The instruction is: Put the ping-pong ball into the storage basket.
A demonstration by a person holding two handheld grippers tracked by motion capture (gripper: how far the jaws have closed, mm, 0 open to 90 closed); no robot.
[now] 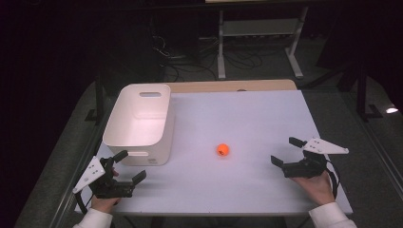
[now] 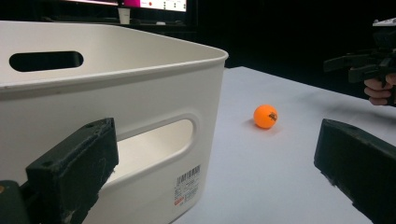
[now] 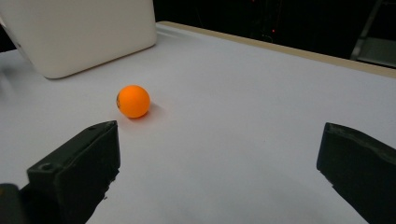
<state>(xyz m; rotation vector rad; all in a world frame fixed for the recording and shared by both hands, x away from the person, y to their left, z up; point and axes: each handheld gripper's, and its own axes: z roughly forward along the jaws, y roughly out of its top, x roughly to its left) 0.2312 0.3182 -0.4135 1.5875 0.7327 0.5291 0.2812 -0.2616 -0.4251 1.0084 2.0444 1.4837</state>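
The right claw [image 1: 287, 152] sits low over the table [image 1: 247, 114] with its jaws wide apart and nothing between them. The ball [image 1: 223, 149] lies in front of it and a bit to its left, alone on the bare white top. In the right gripper view the ball [image 3: 133, 101] is ahead of the left jaw, not in the gap, so the claw likely needs to slide forward and left to get the ball in the middle.

The left claw [image 1: 127, 166] is also wide apart and holds nothing. From it the ball [image 2: 265, 116] is ahead and to its right, farther off. The bin [image 1: 138, 121] stands just in front of this claw, very near it.

The ball is round, so it has no long side. The right claw looks a little nearer. A careless bump could make the ball roll away.
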